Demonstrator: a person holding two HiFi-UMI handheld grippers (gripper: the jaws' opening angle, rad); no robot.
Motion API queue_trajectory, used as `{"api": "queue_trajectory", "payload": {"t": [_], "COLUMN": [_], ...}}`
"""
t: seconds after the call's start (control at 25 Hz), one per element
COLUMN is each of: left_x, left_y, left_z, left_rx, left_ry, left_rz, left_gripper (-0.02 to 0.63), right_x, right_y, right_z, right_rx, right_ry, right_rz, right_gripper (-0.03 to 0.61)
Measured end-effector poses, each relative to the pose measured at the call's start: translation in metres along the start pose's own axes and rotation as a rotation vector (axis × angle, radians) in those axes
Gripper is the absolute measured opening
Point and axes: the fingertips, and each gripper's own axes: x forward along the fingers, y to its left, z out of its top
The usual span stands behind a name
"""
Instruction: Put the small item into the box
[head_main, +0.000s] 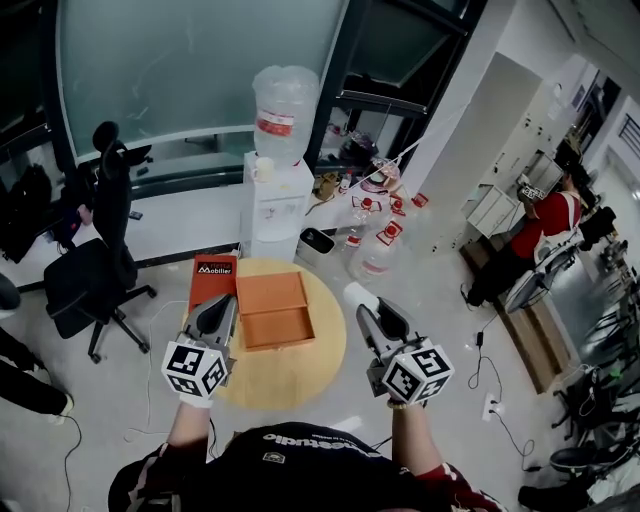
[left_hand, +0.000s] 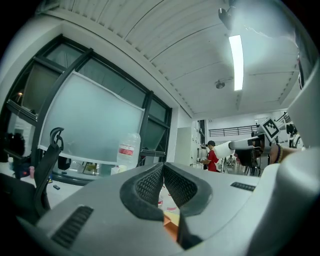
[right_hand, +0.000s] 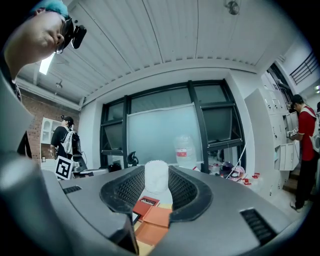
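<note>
An open orange box lies on a round wooden table, and its red lid rests at the box's left. My right gripper hovers over the table's right edge. It is shut on a small white cylinder, which stands upright between the pads. In the right gripper view the box shows below the jaws. My left gripper hangs over the table's left edge beside the box. Its jaws meet at the tips with nothing between them.
A water dispenser stands behind the table. Several plastic bottles sit on the floor to the back right. An office chair is at the left. A person in red stands far right.
</note>
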Motion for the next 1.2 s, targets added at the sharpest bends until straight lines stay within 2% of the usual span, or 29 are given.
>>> {"api": "queue_trajectory", "payload": {"t": [0.28,0.72,1.2], "left_x": [0.001,0.017,0.025], "left_y": [0.005,-0.011,-0.004], "left_z": [0.006,-0.013,-0.005], "left_rx": [0.009,0.007,0.006], "left_ry": [-0.012,0.018,0.017], "left_rz": [-0.003,-0.045,0.009], "left_gripper": [0.018,0.018,0.018], "right_x": [0.006,0.009,0.06], "right_y": [0.005,-0.016,-0.031], "right_z": [0.006,-0.018,-0.031], "right_rx": [-0.025,-0.003,-0.015], "right_ry": [-0.008,0.033,0.079], "right_rz": [0.0,-0.023,0.08], "right_gripper": [0.167,0.167,0.167]}}
